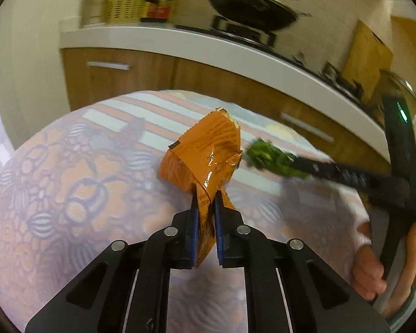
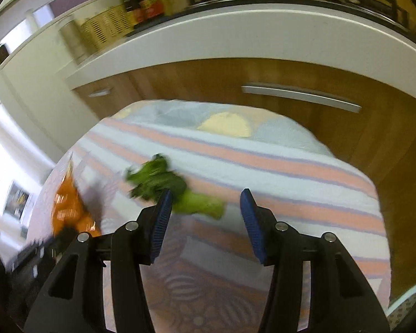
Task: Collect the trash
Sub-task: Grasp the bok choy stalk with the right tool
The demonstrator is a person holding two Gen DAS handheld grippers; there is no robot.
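Pinching one orange wrapper between their blue pads, the left tongs are closed on its lower end; the crumpled packet stands up out of them, raised over the patterned cloth that covers the counter. Off to the right, the right tongs are spread wide with nothing between the pads. One green leafy scrap lies on the cloth just ahead of them, its leafy end past the left pad and its pale stalk end reaching into the gap; whether the pad touches it is lost in blur. From the left camera the same scrap shows at the tip of the right tool, whose handle a hand grips. So two bits of trash are in sight, one wrapper and one scrap. Behind the striped far edge of the cloth stand wooden cabinets with two metal handles, and above them a white worktop carries a black wok, one yellow basket and dark bottles.
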